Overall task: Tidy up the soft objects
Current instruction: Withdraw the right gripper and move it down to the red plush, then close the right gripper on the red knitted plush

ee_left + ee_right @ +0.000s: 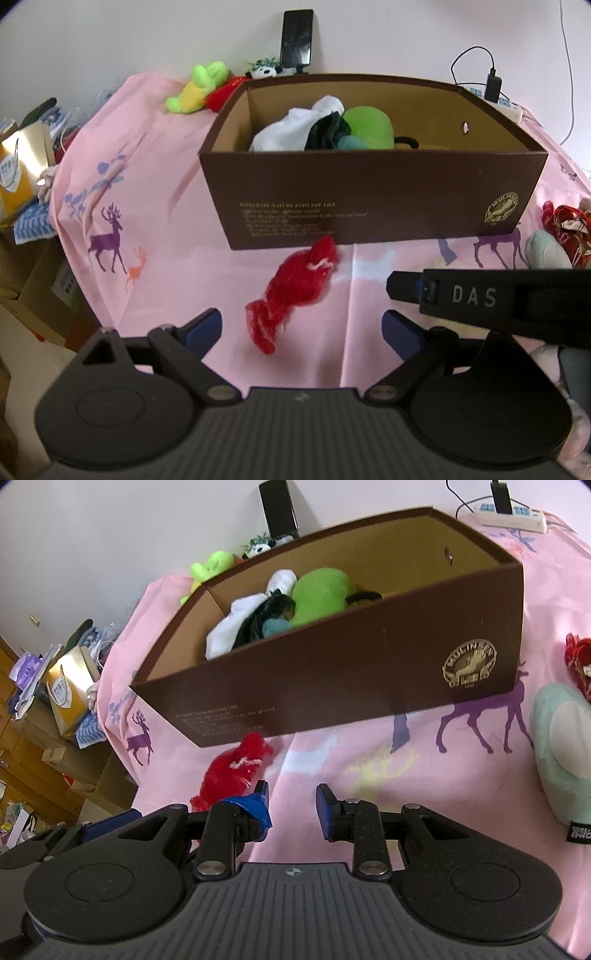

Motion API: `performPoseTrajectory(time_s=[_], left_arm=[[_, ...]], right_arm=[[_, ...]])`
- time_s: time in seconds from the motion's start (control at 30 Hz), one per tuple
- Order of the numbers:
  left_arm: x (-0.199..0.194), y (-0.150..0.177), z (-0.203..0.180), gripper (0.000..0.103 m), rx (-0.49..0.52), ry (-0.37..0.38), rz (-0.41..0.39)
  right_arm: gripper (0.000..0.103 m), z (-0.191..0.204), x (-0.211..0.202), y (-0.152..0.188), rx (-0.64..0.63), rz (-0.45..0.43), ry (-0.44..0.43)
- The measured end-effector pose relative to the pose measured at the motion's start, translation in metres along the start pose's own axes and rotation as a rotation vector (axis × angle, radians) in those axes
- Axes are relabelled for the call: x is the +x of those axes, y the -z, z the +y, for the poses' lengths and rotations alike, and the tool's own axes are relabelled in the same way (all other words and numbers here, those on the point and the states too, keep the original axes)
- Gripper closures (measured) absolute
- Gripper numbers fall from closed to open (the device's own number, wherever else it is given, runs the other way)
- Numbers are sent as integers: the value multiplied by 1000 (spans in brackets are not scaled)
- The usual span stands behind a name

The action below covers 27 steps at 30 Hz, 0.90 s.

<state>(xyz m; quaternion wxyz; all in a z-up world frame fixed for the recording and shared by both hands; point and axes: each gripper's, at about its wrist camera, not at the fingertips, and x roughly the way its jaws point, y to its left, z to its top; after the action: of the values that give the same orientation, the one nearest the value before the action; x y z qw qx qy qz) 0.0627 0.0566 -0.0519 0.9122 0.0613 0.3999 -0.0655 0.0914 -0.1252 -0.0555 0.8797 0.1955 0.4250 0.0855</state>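
A red fuzzy soft toy [295, 291] lies on the pink cloth just in front of the brown cardboard box [369, 195]. It also shows in the right wrist view [232, 771]. My left gripper [303, 328] is open wide and empty, with the toy between and just beyond its fingers. My right gripper [291, 805] is open and empty, just right of the toy; its body crosses the left wrist view [480, 295]. The box [332, 672] holds a white cloth [295, 125], a dark item and a green plush [369, 125].
A green-yellow plush [199, 88], a red plush and a panda toy [264, 70] lie behind the box. A mint plush [565, 746] and a red patterned item [580, 661] lie to the right. A phone [297, 37] leans on the wall. A power strip [513, 517] sits back right. Clutter stands left of the bed edge.
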Motion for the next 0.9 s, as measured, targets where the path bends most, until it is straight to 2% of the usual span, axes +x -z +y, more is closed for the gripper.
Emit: performPoseTrajectory(time_s=[0.37,0.57,0.9], left_arm=[[13,10,3,8,-2,4,33],[11,19,11,8,1,20,-6],[22,30,29,8,-39,55,-23]], right_arm=[[92,-6,11,4,12,38,14],[92,-9,16,4,26,58,-1],[92,-8,27,2,25,76,-44]])
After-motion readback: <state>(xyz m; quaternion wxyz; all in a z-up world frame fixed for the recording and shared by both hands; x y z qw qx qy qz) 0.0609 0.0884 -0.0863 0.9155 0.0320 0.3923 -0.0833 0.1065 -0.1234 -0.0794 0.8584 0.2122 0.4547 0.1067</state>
